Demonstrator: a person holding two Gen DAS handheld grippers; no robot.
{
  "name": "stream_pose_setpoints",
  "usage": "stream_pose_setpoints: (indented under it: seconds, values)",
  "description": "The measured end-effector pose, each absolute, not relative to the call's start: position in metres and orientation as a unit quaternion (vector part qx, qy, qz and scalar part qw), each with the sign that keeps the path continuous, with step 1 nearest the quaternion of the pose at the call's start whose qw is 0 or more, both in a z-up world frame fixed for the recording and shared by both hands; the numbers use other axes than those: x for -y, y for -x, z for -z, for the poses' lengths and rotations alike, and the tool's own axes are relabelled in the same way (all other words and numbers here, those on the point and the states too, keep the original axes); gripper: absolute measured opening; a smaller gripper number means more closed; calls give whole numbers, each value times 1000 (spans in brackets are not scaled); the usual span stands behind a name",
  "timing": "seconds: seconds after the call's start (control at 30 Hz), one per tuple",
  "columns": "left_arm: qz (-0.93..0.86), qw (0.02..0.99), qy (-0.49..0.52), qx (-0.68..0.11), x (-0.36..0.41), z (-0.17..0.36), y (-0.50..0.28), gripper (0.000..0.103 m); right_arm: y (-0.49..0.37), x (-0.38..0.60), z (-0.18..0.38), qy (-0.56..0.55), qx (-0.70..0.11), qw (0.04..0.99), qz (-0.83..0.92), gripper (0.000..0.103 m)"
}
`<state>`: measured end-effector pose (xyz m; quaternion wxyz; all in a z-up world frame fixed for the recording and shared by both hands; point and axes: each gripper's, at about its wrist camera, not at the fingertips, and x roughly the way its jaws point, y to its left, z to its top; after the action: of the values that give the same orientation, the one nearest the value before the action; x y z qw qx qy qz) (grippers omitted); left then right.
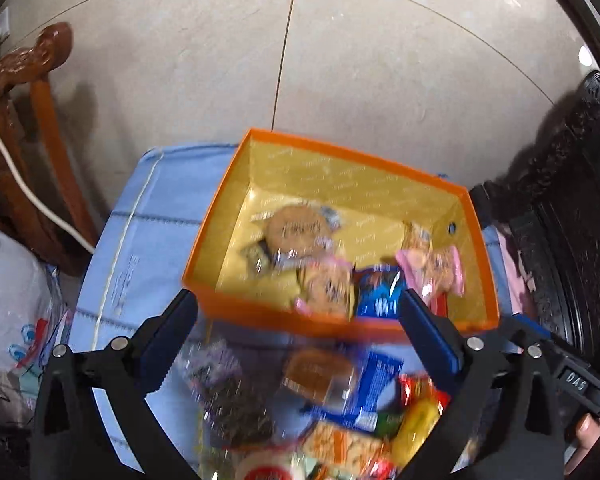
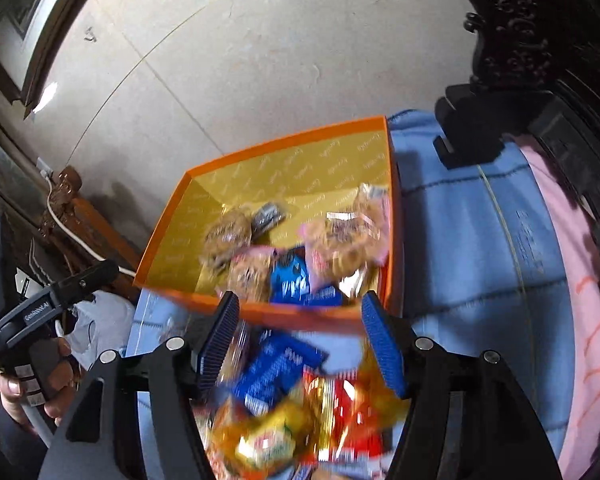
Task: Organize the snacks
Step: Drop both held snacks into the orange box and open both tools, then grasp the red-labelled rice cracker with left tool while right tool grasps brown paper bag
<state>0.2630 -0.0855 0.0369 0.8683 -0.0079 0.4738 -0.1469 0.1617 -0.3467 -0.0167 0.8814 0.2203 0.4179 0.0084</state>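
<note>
An orange box (image 1: 260, 312) with a yellow inside stands on the blue cloth and holds several wrapped snacks, among them round cookies (image 1: 296, 228), a blue packet (image 1: 378, 290) and a pink packet (image 1: 436, 266). A blurred pile of loose snacks (image 1: 340, 400) lies in front of it. My left gripper (image 1: 296, 336) is open and empty above the pile, just short of the box's near wall. In the right wrist view the box (image 2: 300, 316) and pile (image 2: 300, 400) show too. My right gripper (image 2: 300, 340) is open and empty over the pile. The left gripper's body (image 2: 52, 300) shows at left.
A blue cloth (image 1: 148, 248) covers the table. A carved wooden chair (image 1: 28, 120) with a white cable and a white plastic bag (image 1: 12, 300) are at left. Dark carved furniture (image 1: 580, 220) stands at right. A pink cloth (image 2: 572, 320) lies along the right edge. Beige tiled floor lies beyond.
</note>
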Motion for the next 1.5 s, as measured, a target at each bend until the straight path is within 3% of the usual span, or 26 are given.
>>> stream_pose_setpoints:
  seconds: [0.17, 0.73, 0.97, 1.23, 1.3, 1.37, 1.5]
  values:
    - [149, 859, 2, -491, 75, -34, -219, 98, -116, 341, 17, -217, -429, 877, 2, 89]
    - [97, 802, -15, -589, 20, 53, -111, 98, -8, 291, 86, -179, -530, 829, -5, 93]
    - [92, 794, -23, -600, 14, 61, -98, 98, -7, 275, 106, -129, -553, 823, 13, 85]
    - [143, 779, -67, -607, 42, 74, -70, 98, -30, 256, 140, -93, -581, 809, 3, 63]
    - [154, 774, -81, -609, 51, 79, -63, 98, -36, 253, 148, -74, -588, 806, 8, 50]
    - [154, 770, -84, -613, 55, 83, -61, 98, -37, 251, 152, -56, -583, 811, 7, 44]
    - [137, 770, -69, -619, 46, 88, -65, 98, -33, 261, 146, -79, -577, 813, -6, 40]
